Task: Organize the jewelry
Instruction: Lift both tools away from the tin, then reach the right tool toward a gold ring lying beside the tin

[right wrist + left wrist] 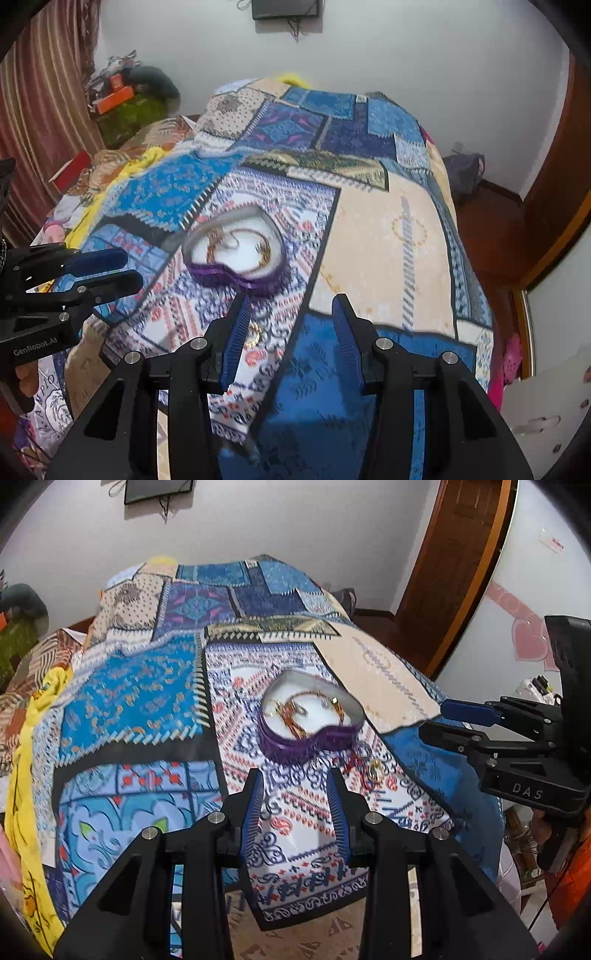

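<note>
Two tools, left and right, agape; one heart box; one loose ring.

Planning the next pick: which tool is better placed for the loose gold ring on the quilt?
Probably the right tool: open, and the gold ring lies just beside its left finger. The left tool points at the heart-shaped box.

Bed with patchwork quilt, purple heart-shaped box, gold ring beside it
</note>
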{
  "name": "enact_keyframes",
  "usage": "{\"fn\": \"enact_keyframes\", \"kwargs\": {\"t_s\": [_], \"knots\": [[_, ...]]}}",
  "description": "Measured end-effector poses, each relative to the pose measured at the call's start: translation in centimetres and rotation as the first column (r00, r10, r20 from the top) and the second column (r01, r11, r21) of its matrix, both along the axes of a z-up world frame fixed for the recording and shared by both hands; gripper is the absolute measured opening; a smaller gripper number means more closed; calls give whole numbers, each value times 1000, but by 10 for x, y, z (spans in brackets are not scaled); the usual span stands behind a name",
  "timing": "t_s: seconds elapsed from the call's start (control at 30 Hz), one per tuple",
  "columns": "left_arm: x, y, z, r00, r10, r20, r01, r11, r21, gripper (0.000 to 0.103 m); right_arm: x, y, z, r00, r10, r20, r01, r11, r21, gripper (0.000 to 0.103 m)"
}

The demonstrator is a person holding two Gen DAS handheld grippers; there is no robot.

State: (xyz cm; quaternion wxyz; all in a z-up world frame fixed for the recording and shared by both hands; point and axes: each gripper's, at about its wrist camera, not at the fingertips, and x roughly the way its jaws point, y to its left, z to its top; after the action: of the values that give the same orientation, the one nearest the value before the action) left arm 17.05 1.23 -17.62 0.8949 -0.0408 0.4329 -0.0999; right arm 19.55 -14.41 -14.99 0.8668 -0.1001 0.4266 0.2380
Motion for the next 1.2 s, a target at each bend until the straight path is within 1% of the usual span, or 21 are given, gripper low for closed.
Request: {"fn": "enact_keyframes", "kwargs": {"t_s": [0.17,0.27,0.5,0.7,0.73,0.77,0.83,0.9,1.03,1.2], "knots": [[0,-4,-17,999,-8,-45,8,1000,-11,34,-6,1,-18,999,16,-45,-17,1000,-12,42],[0,-5,-24,998,-13,-66,12,1000,-19,34,-7,7,-30,996,43,-79,-45,999,-20,42],[-1,-4,-33,997,-22,-72,20,999,-31,34,-3,20,-43,990,89,-111,-93,995,-32,42],[3,-5,-34,997,-41,-65,39,998,-41,34,1,25,-48,989,104,-105,-109,993,-48,42],[4,-6,-34,997,-47,-62,44,998,-45,34,2,26,-49,989,107,-103,-112,993,-48,41],[6,-8,-34,997,-55,-60,53,997,-49,31,2,26,-49,989,110,-100,-115,992,-48,40],[9,-10,-33,996,-69,-58,66,997,-49,26,2,27,-49,988,120,-97,-125,991,-44,29],[13,-13,-35,995,-77,-61,75,996,-43,26,3,27,-49,987,130,-96,-134,990,-37,23],[23,-19,-40,992,-94,-81,91,995,-43,22,-1,25,-48,989,124,-76,-127,991,-38,23],[32,-25,-44,991,-105,-86,103,994,-30,22,1,15,-45,992,106,-74,-107,994,-17,23]]}}
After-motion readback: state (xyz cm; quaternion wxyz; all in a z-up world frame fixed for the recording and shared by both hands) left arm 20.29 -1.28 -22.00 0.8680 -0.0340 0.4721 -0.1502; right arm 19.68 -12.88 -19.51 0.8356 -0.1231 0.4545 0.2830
